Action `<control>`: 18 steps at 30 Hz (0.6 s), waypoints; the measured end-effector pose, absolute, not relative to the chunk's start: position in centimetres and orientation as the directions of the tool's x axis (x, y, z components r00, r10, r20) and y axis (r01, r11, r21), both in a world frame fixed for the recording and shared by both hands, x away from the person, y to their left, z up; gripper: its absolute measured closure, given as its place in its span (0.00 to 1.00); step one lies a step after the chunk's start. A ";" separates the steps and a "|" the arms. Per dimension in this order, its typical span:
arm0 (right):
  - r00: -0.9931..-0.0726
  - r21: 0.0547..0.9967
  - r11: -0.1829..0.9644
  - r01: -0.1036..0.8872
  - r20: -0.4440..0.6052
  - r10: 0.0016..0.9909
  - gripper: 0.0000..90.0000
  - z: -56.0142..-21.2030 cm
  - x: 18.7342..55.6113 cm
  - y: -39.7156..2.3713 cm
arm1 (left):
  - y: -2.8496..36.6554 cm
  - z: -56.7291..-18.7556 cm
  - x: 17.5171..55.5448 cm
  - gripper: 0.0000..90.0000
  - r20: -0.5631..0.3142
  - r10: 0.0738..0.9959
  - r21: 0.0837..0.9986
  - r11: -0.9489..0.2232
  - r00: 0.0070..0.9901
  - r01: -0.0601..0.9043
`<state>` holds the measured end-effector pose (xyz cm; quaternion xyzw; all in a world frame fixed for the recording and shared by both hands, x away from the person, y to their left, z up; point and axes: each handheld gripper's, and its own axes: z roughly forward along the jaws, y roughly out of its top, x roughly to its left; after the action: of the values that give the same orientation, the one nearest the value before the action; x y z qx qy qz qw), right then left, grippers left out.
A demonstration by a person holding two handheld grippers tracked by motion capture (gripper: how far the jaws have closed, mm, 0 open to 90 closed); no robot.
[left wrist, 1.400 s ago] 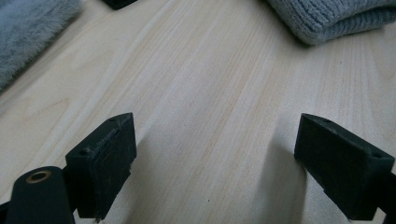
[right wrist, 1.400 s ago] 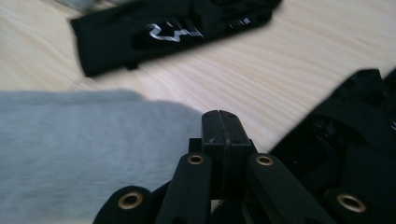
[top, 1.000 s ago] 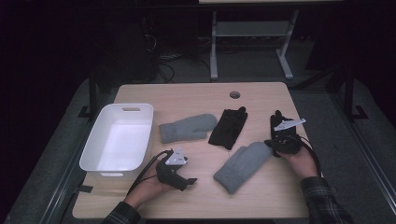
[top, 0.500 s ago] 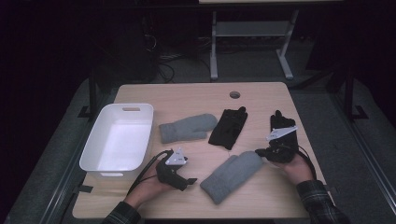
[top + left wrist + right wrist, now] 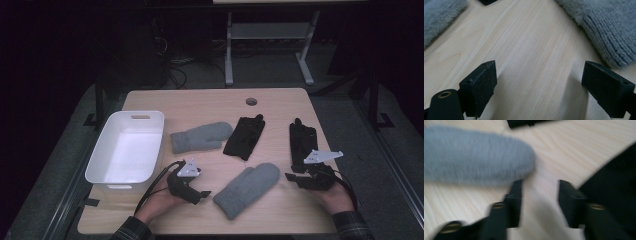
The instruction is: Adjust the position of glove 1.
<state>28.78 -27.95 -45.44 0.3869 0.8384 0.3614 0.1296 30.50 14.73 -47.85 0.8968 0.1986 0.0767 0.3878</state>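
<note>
Near grey mitten (image 5: 247, 189) lies diagonal on wooden table (image 5: 210, 102), between both grippers. Left gripper (image 5: 199, 194) sits just left of its cuff, jaws wide, empty. Right gripper (image 5: 294, 178) near its tip, jaws part open, empty. Second grey mitten (image 5: 201, 137), two black gloves (image 5: 244, 136) (image 5: 302, 140), white bin (image 5: 127, 150) farther off.

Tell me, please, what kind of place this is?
Probably a lab or workshop room arranged for recording, not a home. A light wooden table with a cable hole stands on grey floor, loose cables lie behind it, and a metal desk frame stands in the dark background.
</note>
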 end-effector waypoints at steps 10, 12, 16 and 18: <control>-0.663 0.708 0.430 0.561 0.073 0.745 0.21 -47.7 27.1 -28.9 | 14.8 -47.7 30.7 0.15 -0.007 0.411 0.716 -0.635 0.912 0.291; -0.660 0.712 0.435 0.551 0.053 0.749 0.19 -47.9 27.1 -28.7 | 14.7 -47.5 30.7 0.19 -0.012 0.421 0.706 -0.638 0.907 0.306; -0.667 0.727 0.436 0.531 0.041 0.744 0.16 -48.2 27.2 -28.6 | 15.0 -46.9 30.9 0.30 0.006 0.440 0.686 -0.655 0.898 0.316; -0.666 0.724 0.439 0.531 0.037 0.745 0.16 -48.2 27.2 -28.6 | 15.0 -46.8 31.0 0.40 0.001 0.445 0.690 -0.648 0.896 0.321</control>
<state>27.17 -28.62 -48.21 0.3817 0.8358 0.3670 0.1453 30.96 14.97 -46.76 0.9038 0.2118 0.0854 0.3619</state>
